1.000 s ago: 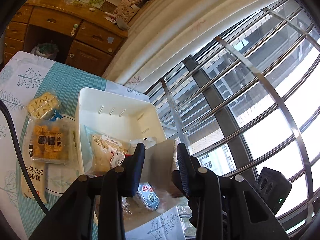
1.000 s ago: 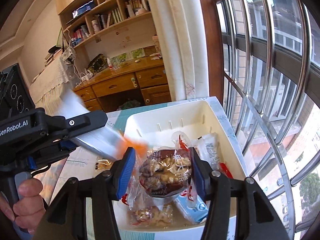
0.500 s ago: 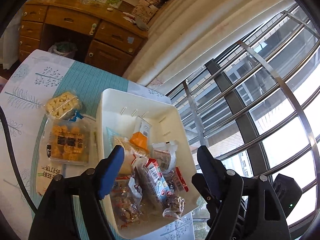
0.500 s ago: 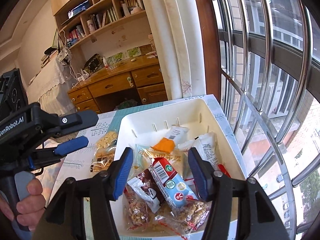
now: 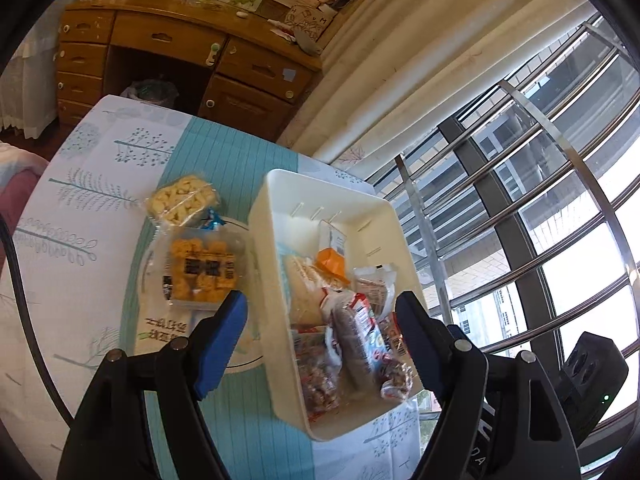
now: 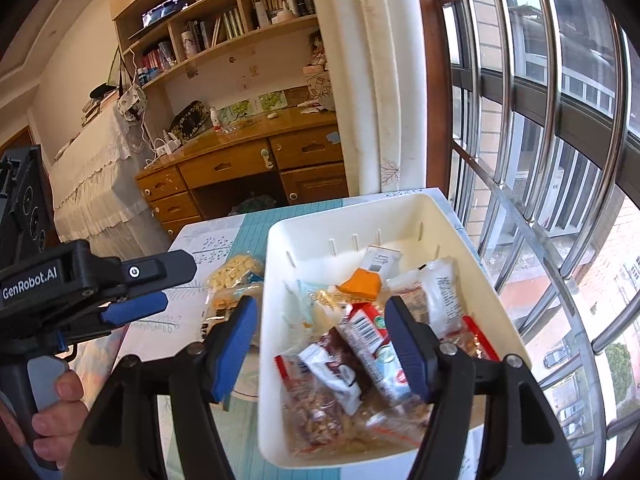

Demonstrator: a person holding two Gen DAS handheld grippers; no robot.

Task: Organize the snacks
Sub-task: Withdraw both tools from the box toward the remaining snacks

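Filling the lower half of the white bin (image 5: 276, 240) in the centre of the left wrist view lies a heap of wrapped snacks: a red, white and blue packet (image 5: 366, 332) on top, an orange-capped pouch (image 5: 330, 264) further up, and clear bags of nuts (image 5: 320, 380) near the bottom rim. The bin's upper end is bare. It stands on a table under a white and teal leaf-print cloth (image 5: 92, 280).

Left of the bin, on the cloth, a clear bag of orange crackers (image 5: 202, 272) touches a bag of pale biscuits (image 5: 182, 200) above it.

The left gripper (image 5: 320, 320) hangs over the bin's left wall, its blue-padded jaws spread wide with nothing pressed between them. From the right wrist view, the right gripper (image 6: 320, 328) hovers over the same heap (image 6: 360, 340), its jaws opening and clear of every packet. At the left edge there, a hand (image 6: 48, 416) grasps the other gripper's handle.

Beyond the table stand a wooden desk (image 5: 180, 40), a cream curtain (image 5: 400, 80) and a barred window (image 5: 540, 200).
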